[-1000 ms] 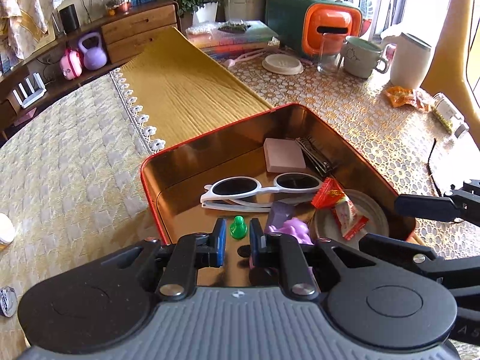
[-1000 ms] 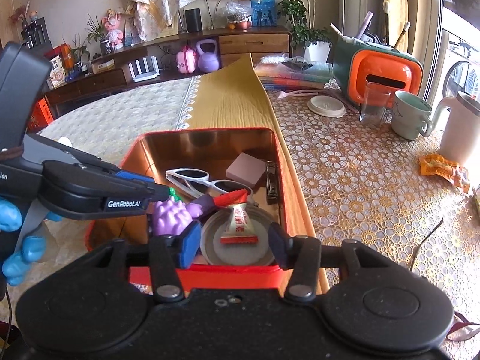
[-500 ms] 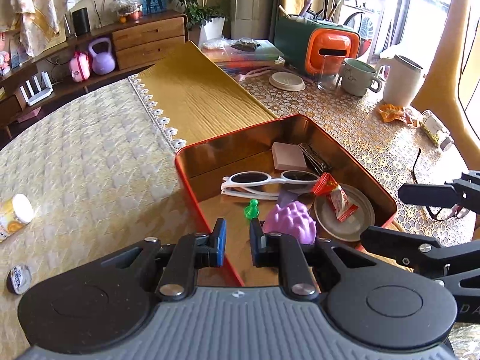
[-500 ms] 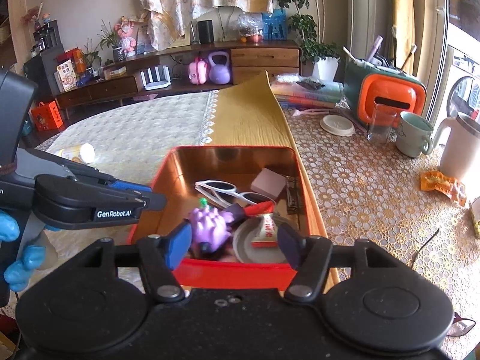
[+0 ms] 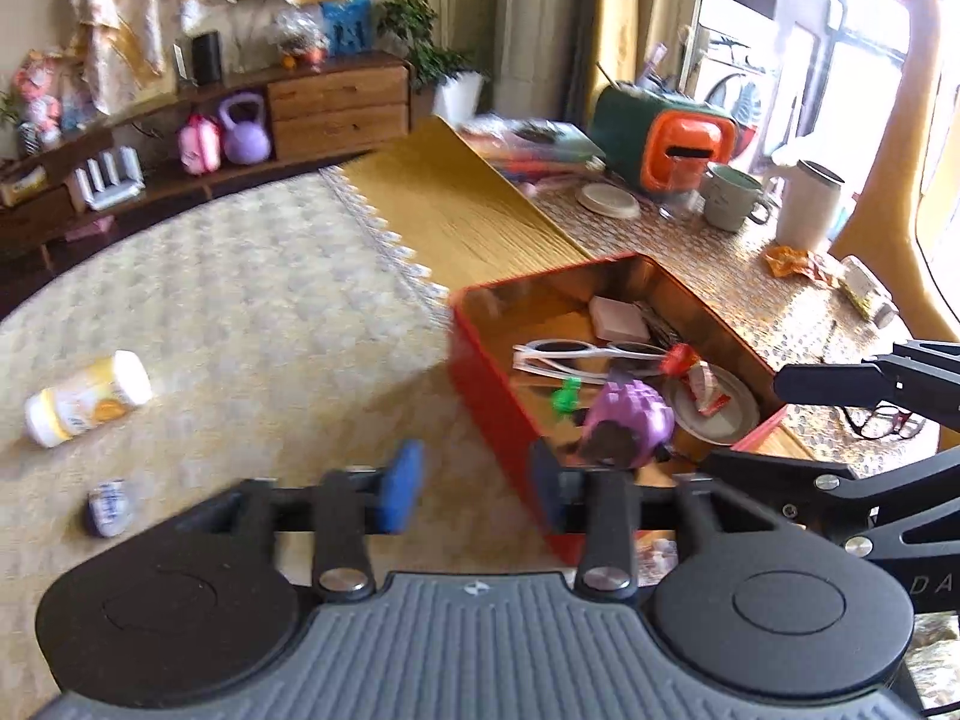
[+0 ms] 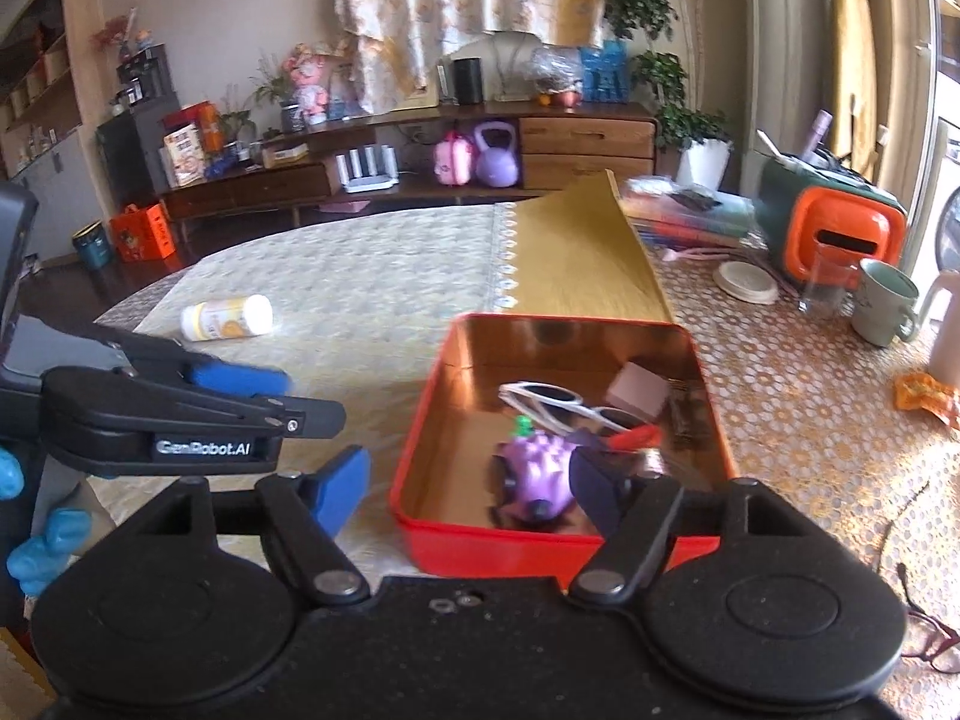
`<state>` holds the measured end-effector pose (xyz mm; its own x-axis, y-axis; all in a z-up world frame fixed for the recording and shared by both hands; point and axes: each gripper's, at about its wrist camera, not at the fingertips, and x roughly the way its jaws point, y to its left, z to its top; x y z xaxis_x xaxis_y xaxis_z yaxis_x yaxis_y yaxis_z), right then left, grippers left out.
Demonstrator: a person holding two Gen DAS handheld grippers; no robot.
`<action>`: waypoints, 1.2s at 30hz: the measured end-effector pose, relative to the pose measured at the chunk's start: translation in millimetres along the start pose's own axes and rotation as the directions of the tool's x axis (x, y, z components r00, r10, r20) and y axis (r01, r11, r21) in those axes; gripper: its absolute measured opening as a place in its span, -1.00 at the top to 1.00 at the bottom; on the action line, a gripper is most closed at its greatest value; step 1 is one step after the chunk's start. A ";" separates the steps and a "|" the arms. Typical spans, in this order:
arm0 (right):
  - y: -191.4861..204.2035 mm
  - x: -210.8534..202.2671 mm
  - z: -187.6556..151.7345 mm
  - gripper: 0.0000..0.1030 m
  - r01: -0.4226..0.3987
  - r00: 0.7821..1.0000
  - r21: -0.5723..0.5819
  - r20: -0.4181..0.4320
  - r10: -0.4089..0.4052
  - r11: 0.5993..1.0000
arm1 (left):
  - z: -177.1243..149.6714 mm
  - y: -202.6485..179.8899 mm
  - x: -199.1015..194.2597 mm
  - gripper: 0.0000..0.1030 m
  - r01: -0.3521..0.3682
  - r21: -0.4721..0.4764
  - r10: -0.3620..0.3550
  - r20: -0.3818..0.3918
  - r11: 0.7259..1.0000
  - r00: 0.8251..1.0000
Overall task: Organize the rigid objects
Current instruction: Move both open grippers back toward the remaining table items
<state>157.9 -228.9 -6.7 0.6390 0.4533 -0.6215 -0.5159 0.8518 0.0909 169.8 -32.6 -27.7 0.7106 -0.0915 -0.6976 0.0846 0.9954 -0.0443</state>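
A red tin (image 5: 480, 354) (image 6: 540, 546) on the table holds white sunglasses (image 5: 564, 354) (image 6: 540, 399), a purple spiky toy (image 5: 630, 414) (image 6: 534, 468), a small green piece (image 5: 564, 399), a pink block (image 5: 618, 318) (image 6: 639, 387), a grey lid with a red wrapper (image 5: 708, 390). My left gripper (image 5: 474, 486) is open and empty, above the tin's near left corner. My right gripper (image 6: 468, 492) is open and empty, just before the tin's near wall. A yellow-and-white bottle (image 5: 87, 399) (image 6: 228, 317) lies on its side at the left, with a small jar (image 5: 108, 507) nearer.
At the back right stand a green-and-orange box (image 5: 666, 138) (image 6: 834, 228), a glass (image 6: 831, 279), a mug (image 5: 732, 198) (image 6: 885, 300), a white cup (image 5: 810, 213) and a round coaster (image 5: 606, 201). An orange wrapper (image 5: 798, 261) and spectacles (image 5: 888, 420) lie right of the tin.
Both grippers have pulled back and up from the tin and swung left. The left jaws, nearly closed before, have opened wide. The right jaws have opened further. The bottle has come into view.
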 end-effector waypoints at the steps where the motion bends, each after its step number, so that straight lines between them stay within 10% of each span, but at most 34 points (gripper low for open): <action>1: 4.5 0.8 0.3 -0.46 -0.008 1.000 -0.007 0.001 0.008 1.000 | -2.8 3.6 -5.3 -0.39 -0.013 0.003 0.013 0.019 1.000 1.000; 17: 75.3 18.5 3.9 -0.98 -0.149 0.989 -0.109 0.007 0.150 0.983 | -40.3 96.4 -36.4 -0.61 -0.132 -0.139 0.139 0.045 0.982 0.989; 36: 137.5 83.2 4.4 -0.99 -0.245 0.968 -0.228 -0.107 0.226 0.942 | -67.3 187.2 6.9 -0.61 -0.265 -0.294 0.266 -0.039 0.918 0.963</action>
<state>142.6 -72.9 -42.5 0.4409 0.6037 -0.6642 -0.7729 0.6315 0.0609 143.5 154.9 -88.9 0.6798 0.1773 -0.7116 -0.3160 0.9465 -0.0661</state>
